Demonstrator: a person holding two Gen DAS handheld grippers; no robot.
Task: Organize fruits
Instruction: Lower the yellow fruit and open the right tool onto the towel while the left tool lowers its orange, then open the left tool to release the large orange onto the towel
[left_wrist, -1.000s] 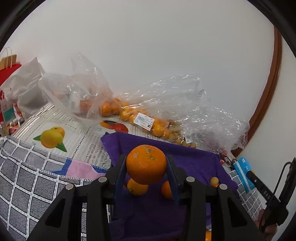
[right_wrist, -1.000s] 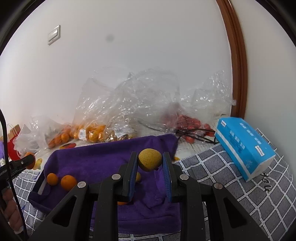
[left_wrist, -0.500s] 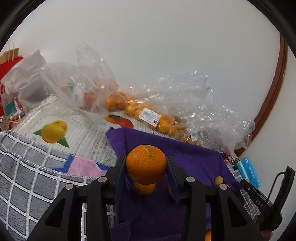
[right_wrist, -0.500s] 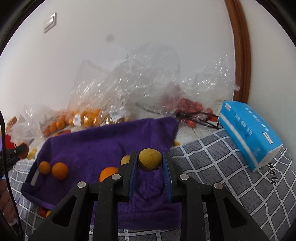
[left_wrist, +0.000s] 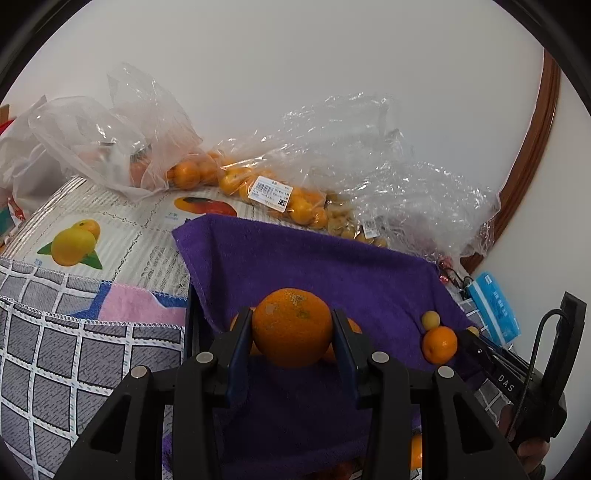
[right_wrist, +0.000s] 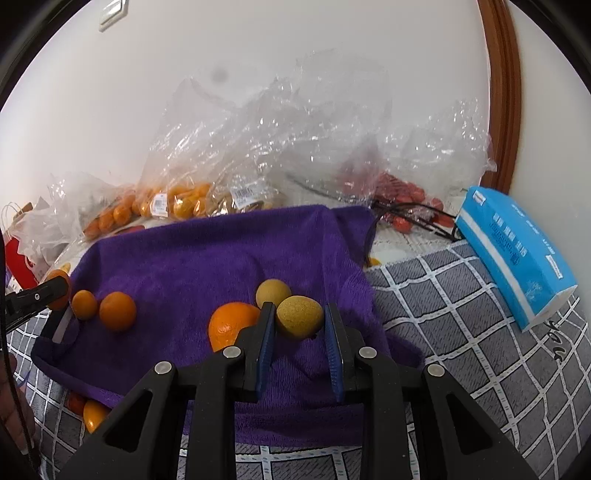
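Observation:
My left gripper (left_wrist: 292, 328) is shut on a large orange (left_wrist: 291, 326), held over the near left part of the purple towel (left_wrist: 332, 266). My right gripper (right_wrist: 298, 321) has opened: its jaws stand a little wider than the small yellow fruit (right_wrist: 300, 316) between them, which rests low over the towel (right_wrist: 207, 254). Beside it lie an orange (right_wrist: 231, 325) and another yellow fruit (right_wrist: 272, 291). Two more oranges (right_wrist: 117, 311) lie at the towel's left end. In the left wrist view an orange (left_wrist: 439, 343) and a small yellow fruit (left_wrist: 430, 319) lie at the towel's right.
Clear plastic bags of oranges (left_wrist: 288, 199) and small fruits line the wall, with red fruits (right_wrist: 402, 206) at the right. A blue tissue pack (right_wrist: 517, 254) lies on the checked cloth (right_wrist: 461, 332). Loose oranges (right_wrist: 94, 415) sit by the towel's near left edge.
Both grippers have moved lower and closer over the towel. The right gripper's jaws have widened around the yellow fruit. The left gripper still holds its orange.

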